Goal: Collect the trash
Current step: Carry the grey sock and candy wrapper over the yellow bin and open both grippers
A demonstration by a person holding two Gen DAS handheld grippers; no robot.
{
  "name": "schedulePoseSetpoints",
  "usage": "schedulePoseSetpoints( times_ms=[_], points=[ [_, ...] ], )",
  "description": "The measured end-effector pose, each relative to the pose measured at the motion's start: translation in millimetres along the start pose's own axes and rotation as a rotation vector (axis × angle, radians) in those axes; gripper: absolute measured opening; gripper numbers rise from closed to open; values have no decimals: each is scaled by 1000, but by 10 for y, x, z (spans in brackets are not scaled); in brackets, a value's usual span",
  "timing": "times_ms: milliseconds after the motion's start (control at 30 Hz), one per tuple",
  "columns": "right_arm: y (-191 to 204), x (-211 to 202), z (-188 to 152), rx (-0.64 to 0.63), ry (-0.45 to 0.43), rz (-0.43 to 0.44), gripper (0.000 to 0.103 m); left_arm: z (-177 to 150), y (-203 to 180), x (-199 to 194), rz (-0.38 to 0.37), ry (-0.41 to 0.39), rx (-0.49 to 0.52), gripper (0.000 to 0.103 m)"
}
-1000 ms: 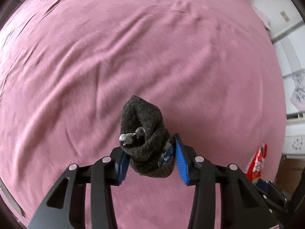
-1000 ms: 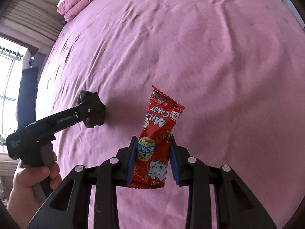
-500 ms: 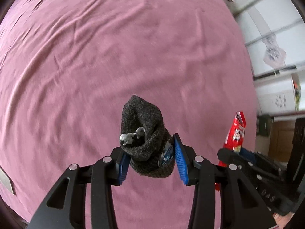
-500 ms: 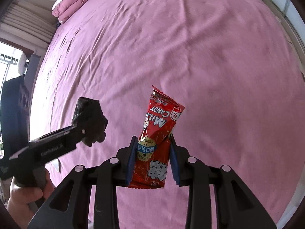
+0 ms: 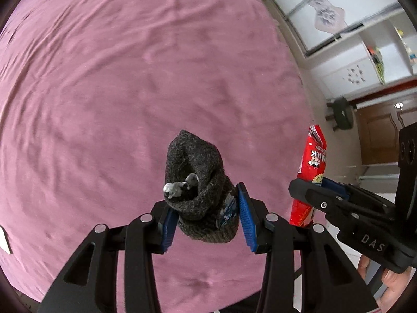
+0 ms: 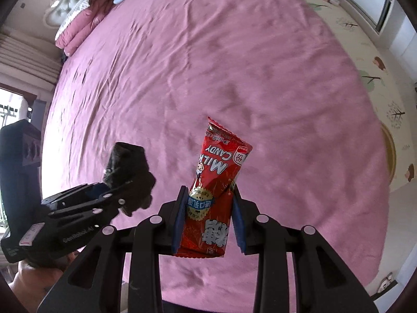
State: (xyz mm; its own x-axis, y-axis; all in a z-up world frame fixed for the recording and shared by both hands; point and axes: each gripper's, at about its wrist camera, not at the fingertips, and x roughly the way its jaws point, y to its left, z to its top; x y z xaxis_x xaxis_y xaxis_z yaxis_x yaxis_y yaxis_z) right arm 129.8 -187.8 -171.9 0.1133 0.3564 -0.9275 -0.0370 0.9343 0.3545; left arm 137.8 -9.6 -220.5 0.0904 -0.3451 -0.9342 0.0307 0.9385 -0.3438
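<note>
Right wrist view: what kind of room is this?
Most likely a bedroom. A wide bed under a pink bedspread fills the view, folded pink bedding lies against a tufted white headboard, and a patterned floor mat runs alongside the bed.

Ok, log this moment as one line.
left gripper: shut on sock | right gripper: shut on candy wrapper | both held above bed

Both wrist cams look down claws at pink bed (image 5: 130, 91) – each sees other claw.
</note>
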Motion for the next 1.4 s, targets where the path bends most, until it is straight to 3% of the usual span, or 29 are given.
schedulePoseSetpoints(
  times_ms=[300, 767, 900, 1067, 1300, 1400],
  points=[
    [-891, -556, -139, -15, -42, 30, 31, -174, -1186, 251, 13, 12, 69, 42],
    [-2753, -1151, -289, 147, -101, 1, 31, -9, -2990, 1053, -32, 105, 213, 42],
    [-3210, -1198, -339, 208, -103, -26, 31, 59, -3347, 1317, -46, 154, 225, 42],
    [-3700, -1221, -350, 274, -107, -40, 32, 148, -3782, 1574, -33, 188, 312, 42],
    [-4255, -1256, -254, 352, -121, -45, 32, 306, -4185, 1982, -53, 258, 372, 43],
    [-4423, -1258, -172, 362, -119, -45, 34, 372, -4283, 2154, -68, 285, 388, 50]
  ],
)
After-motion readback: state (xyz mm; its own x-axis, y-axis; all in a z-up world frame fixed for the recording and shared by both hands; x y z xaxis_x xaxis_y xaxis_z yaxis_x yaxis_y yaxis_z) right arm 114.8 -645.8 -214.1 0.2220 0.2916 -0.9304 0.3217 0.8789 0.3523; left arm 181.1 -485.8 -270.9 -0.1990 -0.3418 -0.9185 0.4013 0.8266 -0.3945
